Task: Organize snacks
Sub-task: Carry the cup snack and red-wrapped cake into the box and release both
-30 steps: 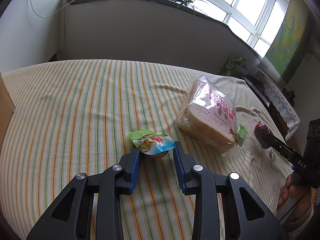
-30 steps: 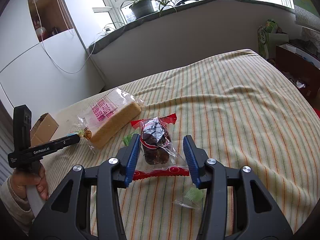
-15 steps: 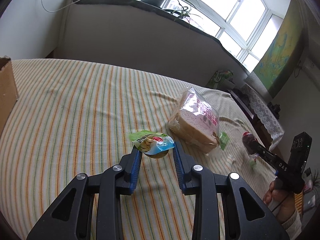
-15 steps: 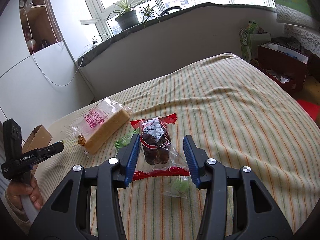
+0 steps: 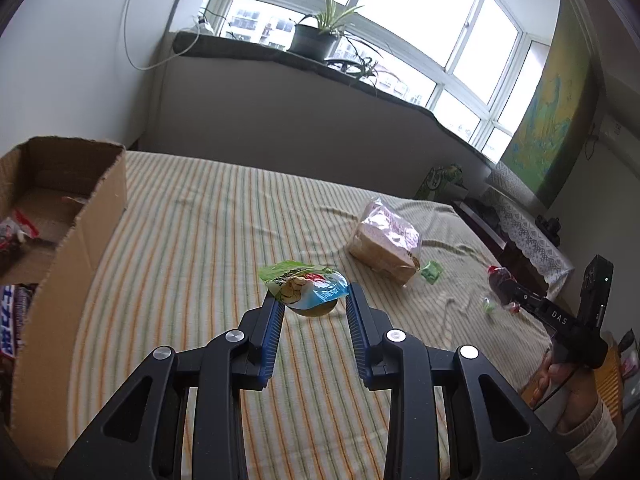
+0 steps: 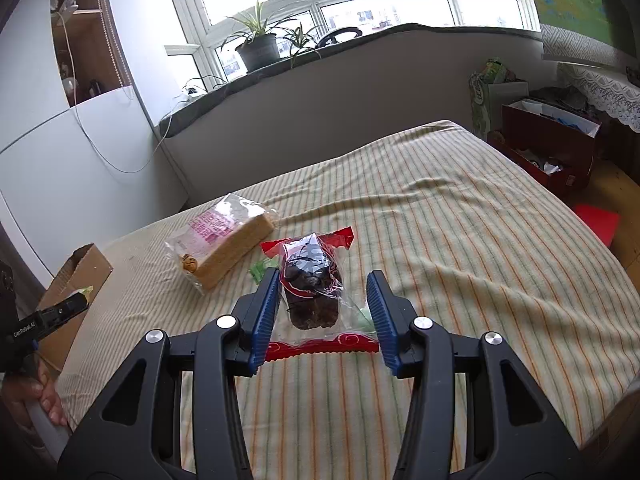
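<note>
My left gripper (image 5: 314,300) is shut on a green and blue jelly cup (image 5: 306,290) and holds it above the striped bed, right of the open cardboard box (image 5: 76,240). My right gripper (image 6: 322,292) is shut on a clear bag of dark dates with red ends (image 6: 312,292) and holds it above the bed; it also shows in the left wrist view (image 5: 502,284). A bagged loaf of sliced bread (image 5: 386,242) lies on the bed, also seen in the right wrist view (image 6: 224,236). Small green candies (image 5: 432,271) lie near the loaf.
The cardboard box holds several wrapped snacks (image 5: 16,232) and stands at the bed's left edge, also seen in the right wrist view (image 6: 74,280). A low wall with potted plants (image 6: 260,46) runs behind the bed. A red box (image 6: 548,148) and bags sit on the floor at right.
Both grippers have risen with their snacks. The left gripper has swung left, bringing the cardboard box into its view. The loaf looks farther away in both views.
</note>
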`<state>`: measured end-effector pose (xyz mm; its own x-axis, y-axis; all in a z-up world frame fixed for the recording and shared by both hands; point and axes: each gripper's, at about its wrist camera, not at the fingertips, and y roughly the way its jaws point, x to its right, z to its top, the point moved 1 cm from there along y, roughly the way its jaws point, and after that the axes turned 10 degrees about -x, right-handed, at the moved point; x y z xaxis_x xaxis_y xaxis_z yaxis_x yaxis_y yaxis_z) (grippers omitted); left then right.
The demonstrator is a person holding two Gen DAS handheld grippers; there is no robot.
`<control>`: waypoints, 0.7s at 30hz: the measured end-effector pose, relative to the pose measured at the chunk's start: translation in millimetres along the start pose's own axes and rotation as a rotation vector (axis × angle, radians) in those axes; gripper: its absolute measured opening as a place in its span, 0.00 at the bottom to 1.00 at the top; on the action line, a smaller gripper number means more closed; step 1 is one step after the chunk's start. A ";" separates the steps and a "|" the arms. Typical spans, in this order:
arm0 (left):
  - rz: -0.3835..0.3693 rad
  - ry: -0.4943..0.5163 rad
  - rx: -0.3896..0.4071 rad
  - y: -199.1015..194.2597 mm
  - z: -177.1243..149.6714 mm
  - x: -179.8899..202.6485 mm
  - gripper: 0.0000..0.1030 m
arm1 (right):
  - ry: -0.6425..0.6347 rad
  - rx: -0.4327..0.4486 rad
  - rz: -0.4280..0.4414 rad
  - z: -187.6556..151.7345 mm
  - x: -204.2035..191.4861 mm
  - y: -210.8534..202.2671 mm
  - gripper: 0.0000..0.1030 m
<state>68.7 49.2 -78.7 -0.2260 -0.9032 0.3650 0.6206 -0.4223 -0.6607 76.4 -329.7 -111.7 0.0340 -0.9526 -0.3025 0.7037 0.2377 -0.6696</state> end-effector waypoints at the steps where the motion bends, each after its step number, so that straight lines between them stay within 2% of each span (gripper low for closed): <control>1: -0.001 -0.001 0.018 -7.7 2.5 0.1 0.29 | -0.005 0.005 0.003 0.3 -4.9 -4.8 0.45; 5: -0.005 0.004 0.107 -46.1 15.7 3.8 0.29 | -0.054 0.064 0.014 13.7 -29.9 -34.9 0.45; 11: 0.047 0.019 0.226 -100.9 23.0 2.9 0.29 | -0.115 0.170 0.015 38.8 -63.2 -91.4 0.45; 15: 0.055 -0.007 0.257 -115.6 17.8 -11.4 0.29 | -0.149 0.189 0.009 42.7 -82.9 -105.9 0.45; 21: 0.059 -0.029 0.268 -123.3 7.1 -29.3 0.29 | -0.168 0.173 -0.005 39.5 -101.0 -105.9 0.45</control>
<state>4.1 128.3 -3.3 -0.1640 -0.9214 0.3523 0.8097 -0.3297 -0.4854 26.5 -266.2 16.5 0.1380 -0.9752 -0.1728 0.8144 0.2110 -0.5405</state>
